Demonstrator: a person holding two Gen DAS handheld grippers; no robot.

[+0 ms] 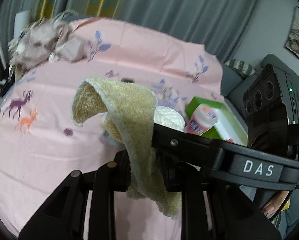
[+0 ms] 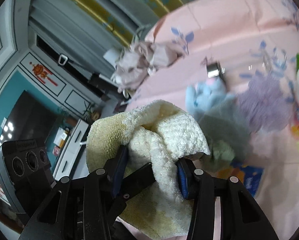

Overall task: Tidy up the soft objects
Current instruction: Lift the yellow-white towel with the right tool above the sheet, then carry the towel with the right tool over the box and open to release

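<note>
A yellow terry towel (image 1: 121, 108) hangs bunched above the pink bedsheet (image 1: 59, 140), held by both grippers. In the left wrist view my left gripper (image 1: 147, 172) is shut on its lower fold, and a right gripper finger (image 1: 169, 136) reaches in from the right onto the same towel. In the right wrist view my right gripper (image 2: 151, 166) is shut on the towel (image 2: 165, 132), with its blue pads (image 2: 182, 178) pressing the cloth. A blue plush toy (image 2: 205, 94), a purple fluffy item (image 2: 269, 104) and a grey-green soft item (image 2: 223, 132) lie blurred on the sheet beyond.
A crumpled pale pink cloth (image 1: 45, 44) lies at the bed's far left corner. A green box (image 1: 219, 118) with a pink-and-white canister (image 1: 201, 120) and a white fluffy item (image 1: 169, 118) sit to the right. A grey sofa (image 1: 235, 84) borders the bed; curtains hang behind.
</note>
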